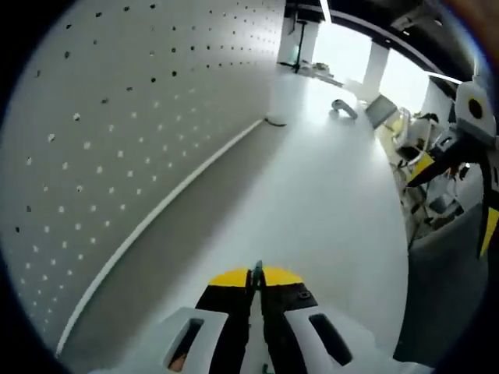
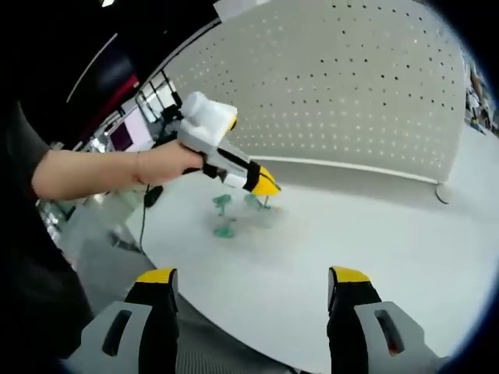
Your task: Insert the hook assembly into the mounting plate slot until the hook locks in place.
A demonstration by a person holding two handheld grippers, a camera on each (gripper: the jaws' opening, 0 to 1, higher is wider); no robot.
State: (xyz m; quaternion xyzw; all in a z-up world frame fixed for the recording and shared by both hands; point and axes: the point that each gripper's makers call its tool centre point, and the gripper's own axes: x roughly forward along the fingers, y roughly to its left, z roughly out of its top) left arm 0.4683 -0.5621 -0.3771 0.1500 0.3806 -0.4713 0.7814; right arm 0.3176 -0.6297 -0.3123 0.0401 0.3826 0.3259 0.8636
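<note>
Left gripper [image 1: 256, 274]: jaws pressed together, pinching a small teal piece at the tips, likely the hook assembly [image 1: 258, 269]. In the right gripper view it is hanging just above the white tabletop [image 2: 374, 241], a person's hand [image 2: 164, 165] gripping it. Two more teal parts [image 2: 224, 216] are sitting on the tabletop beneath it, blurred. Right gripper [image 2: 253, 284]: jaws standing wide apart, holding nothing. A perforated panel [image 2: 351, 93] is rising behind the tabletop.

White table [image 2: 374, 249], two teal hooks [image 2: 224, 216] on it
</note>
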